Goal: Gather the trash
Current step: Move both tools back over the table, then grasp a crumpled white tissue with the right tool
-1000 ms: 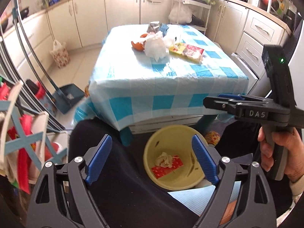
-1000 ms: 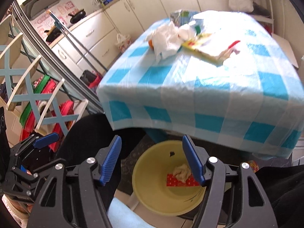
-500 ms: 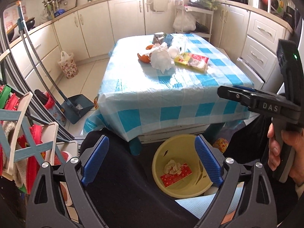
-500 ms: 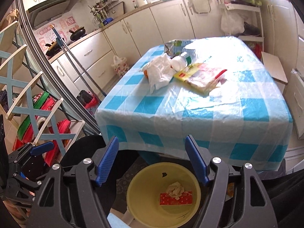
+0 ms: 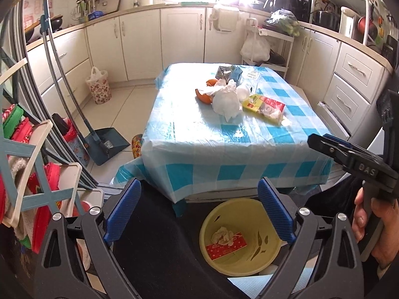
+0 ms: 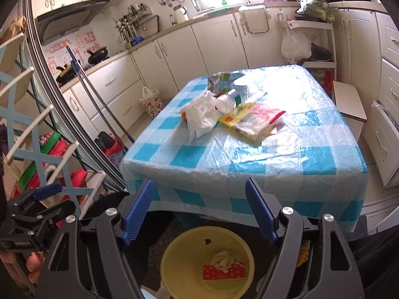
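Note:
A yellow bin (image 5: pixel 269 249) stands on the floor below the table's near edge, with a red wrapper (image 5: pixel 225 247) and a crumpled tissue (image 5: pixel 222 235) inside. It also shows in the right wrist view (image 6: pixel 184 269). On the blue checked table (image 5: pixel 224 134) lie a crumpled white bag (image 5: pixel 225 101), an orange peel (image 5: pixel 203 96), a yellow and red packet (image 5: pixel 264 106), a white cup (image 5: pixel 243 92) and a foil bag (image 5: pixel 224 73). My left gripper (image 5: pixel 198 211) and my right gripper (image 6: pixel 199 211) are both open and empty, held above the bin.
A dustpan with a long handle (image 5: pixel 104 147) stands left of the table. A drying rack with cloths (image 5: pixel 30 169) is close at the left. Cabinets (image 5: pixel 184 37) line the far wall, and drawers (image 5: pixel 354 84) the right. A floral bag (image 5: pixel 98 84) sits on the floor.
Both grippers have risen and tilted up, so more of the table and kitchen shows. The bin has dropped lower in both views. Both grippers stay open.

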